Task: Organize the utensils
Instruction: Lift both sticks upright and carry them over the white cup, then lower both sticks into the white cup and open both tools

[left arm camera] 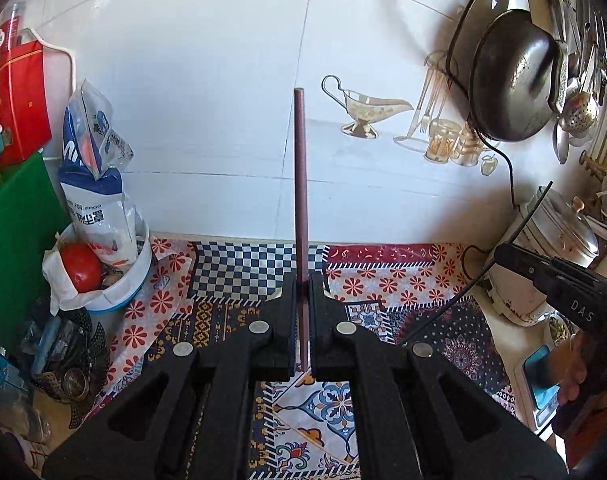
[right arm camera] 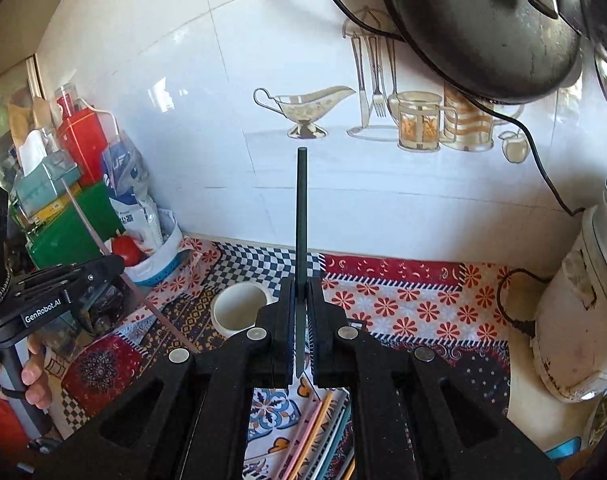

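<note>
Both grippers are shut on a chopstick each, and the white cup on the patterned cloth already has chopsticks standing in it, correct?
Not quite: the white cup is empty in the right wrist view. The rest holds: the left gripper is shut on the maroon chopstick, the right gripper on the dark green chopstick.

The right gripper (left arm camera: 559,280) bore "DAS". The left gripper (right arm camera: 63,292) read "GenRobot.AI". A white bag (left arm camera: 99,208) showed "FOR FOOD".

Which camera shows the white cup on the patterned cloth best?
The right wrist view: the white cup stands open-mouthed on the cloth, just left of the right gripper. The left wrist view does not show it.
</note>
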The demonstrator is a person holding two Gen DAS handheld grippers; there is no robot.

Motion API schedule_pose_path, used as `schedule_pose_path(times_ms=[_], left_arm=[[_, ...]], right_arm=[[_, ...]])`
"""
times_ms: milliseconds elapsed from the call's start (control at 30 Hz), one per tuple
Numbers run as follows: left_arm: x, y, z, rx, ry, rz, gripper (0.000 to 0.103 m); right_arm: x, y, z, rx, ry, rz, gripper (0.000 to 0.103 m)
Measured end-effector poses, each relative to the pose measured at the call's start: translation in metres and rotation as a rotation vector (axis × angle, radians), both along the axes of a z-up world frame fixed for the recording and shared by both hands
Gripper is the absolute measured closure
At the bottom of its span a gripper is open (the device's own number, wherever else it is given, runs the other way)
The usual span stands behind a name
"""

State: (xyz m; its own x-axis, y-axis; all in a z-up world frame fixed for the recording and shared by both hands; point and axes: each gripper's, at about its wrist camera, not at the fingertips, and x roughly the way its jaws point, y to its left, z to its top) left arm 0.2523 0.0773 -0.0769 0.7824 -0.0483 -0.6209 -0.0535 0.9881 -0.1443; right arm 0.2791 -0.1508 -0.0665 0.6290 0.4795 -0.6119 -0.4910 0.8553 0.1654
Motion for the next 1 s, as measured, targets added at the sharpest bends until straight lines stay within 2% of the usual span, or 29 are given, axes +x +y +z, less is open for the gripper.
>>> schedule_pose_path(times_ms=[233, 400, 700, 900, 1000], left_arm=[[0.026, 0.014, 0.017, -0.011, -0.05, 0.026, 0.1], [0.05, 0.021, 0.013, -0.022, -0.048, 0.037, 0.1], [0.087, 0.022, -0.033, -0.054, 0.054, 0.034, 0.1], [0.099, 0.026, -0.068, -0.113, 0.137, 0.012, 0.1], [0.102, 0.028, -0.077, -0.114, 0.161, 0.01, 0.1]], right_arm=[[0.017, 0.029, 0.018, 0.023, -0.044, 0.04, 0.098], [0.033, 0.052, 0.018, 0.032, -0.044, 0.073, 0.098], [0.059, 0.09, -0.016, 0.019, 0.034, 0.133, 0.098], [0.069, 0.107, -0.048, -0.029, 0.11, 0.159, 0.098], [0.073, 0.11, -0.058, -0.053, 0.139, 0.167, 0.098]])
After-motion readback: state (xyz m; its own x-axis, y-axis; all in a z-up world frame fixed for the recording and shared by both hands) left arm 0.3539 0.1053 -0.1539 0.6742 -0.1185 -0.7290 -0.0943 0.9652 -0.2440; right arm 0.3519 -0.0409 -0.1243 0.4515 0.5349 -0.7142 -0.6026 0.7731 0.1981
